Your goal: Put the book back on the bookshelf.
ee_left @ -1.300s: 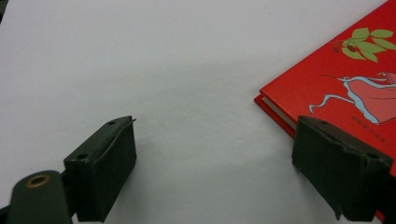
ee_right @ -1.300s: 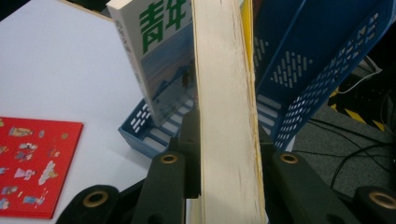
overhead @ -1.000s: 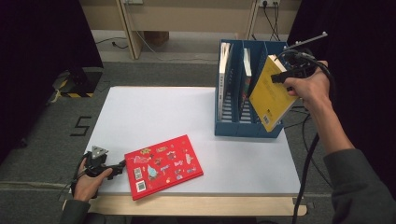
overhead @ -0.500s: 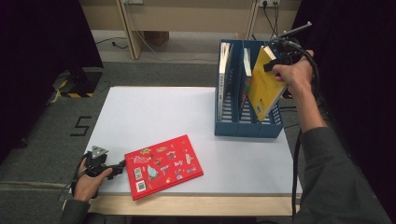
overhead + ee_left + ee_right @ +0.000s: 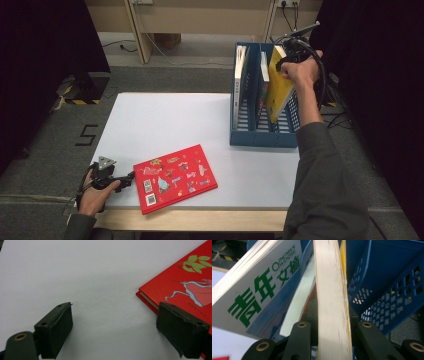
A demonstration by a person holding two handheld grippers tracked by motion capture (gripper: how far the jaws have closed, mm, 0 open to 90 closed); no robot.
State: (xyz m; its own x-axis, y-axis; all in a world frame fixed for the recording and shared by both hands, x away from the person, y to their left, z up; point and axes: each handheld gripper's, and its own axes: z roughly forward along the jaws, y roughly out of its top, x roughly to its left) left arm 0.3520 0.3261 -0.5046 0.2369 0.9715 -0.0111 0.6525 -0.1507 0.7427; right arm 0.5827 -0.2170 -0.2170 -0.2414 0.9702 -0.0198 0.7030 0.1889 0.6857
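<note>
Two tongs, two different states. Your right gripper (image 5: 289,56) is clamped on the yellow book (image 5: 278,87) — its page edge (image 5: 332,302) runs straight up between the jaws, pressed from both sides. That book stands tilted in the rightmost slot of the blue file rack (image 5: 264,136), just beside two other books (image 5: 252,75) already in the rack. Your left gripper (image 5: 125,179) rests well apart from the rack at the table (image 5: 165,125) edge, jaws wide with nothing between them — the red book (image 5: 182,290) lies flat just beside one jaw.
</note>
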